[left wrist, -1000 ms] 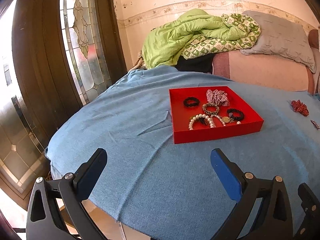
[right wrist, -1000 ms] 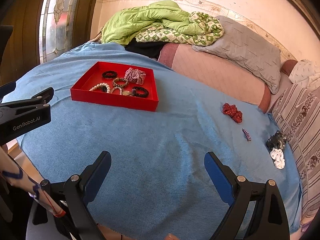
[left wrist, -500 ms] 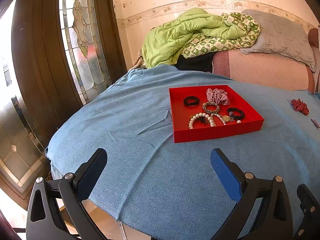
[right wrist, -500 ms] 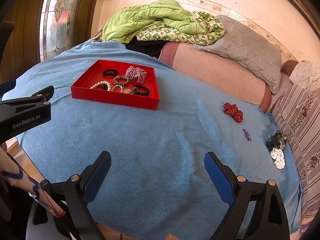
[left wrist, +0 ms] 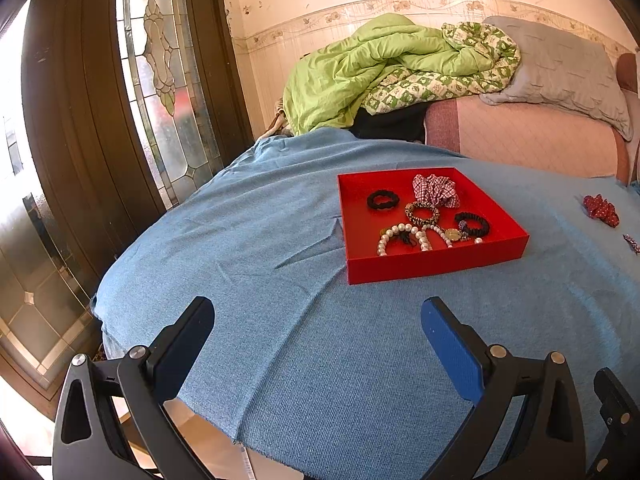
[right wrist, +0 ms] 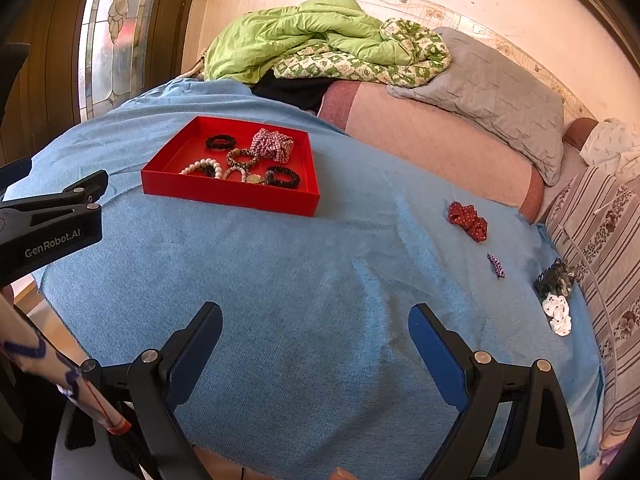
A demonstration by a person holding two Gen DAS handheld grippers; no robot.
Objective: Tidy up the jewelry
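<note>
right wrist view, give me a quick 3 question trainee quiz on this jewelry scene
1. True or false: the right gripper is holding a bracelet.
2. Which item lies outside the red tray on the blue cloth? A) pearl bracelet B) red polka-dot scrunchie C) plaid scrunchie
3. Fill in: the small white spotted scrunchie lies beside a ____ scrunchie.

Key: 1 false, its fingers are open and empty; 2 B; 3 black

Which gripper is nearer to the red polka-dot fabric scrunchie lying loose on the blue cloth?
Right. The right gripper hovers open with the red polka-dot fabric scrunchie ahead and to its right. The left gripper, also open, sits farther left, facing the red tray.
</note>
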